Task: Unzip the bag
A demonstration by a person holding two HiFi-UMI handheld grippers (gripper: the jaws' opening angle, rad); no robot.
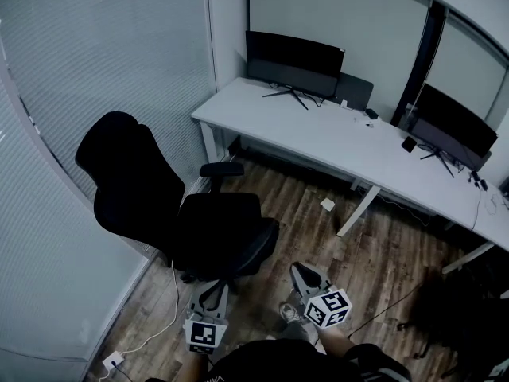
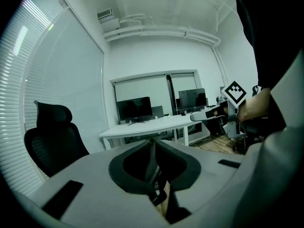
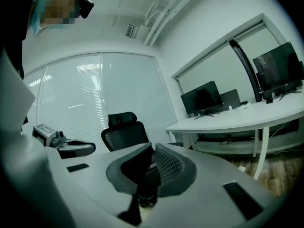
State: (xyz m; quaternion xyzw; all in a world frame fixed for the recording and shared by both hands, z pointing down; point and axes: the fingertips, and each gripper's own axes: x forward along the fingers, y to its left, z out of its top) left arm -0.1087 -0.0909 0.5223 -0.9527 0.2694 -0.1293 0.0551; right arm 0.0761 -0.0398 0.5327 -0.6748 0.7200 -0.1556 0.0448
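Left gripper (image 1: 212, 285): closed, pads meeting at the tips, nothing clamped. Held just in front of office chair (image 1: 215, 229), near the chair base, pointing toward the seat, roughly level.

Right gripper (image 1: 301, 268): likewise closed and empty, pads together. Held just in front of the chair, off the seat's right-hand corner, marker cube facing up.

Both carried above wooden floor (image 1: 374, 245), apart from each other, touching nothing.

Beyond the chair: white tabletop (image 1: 334, 134) along the far wall. First monitor (image 1: 294, 58) on it directly behind the chair; second monitor (image 1: 453, 126) well to the chair's right. Small dark items near the second monitor, too small to name.

Left of the chair: pale slatted blinds (image 1: 103, 46). White cable (image 1: 163, 325) on the floor by the chair base, leading to a socket (image 1: 113, 362).

Bag: not identifiable in any view. Dark mass (image 1: 453, 309) on the floor well right of the chair, too dim to name.
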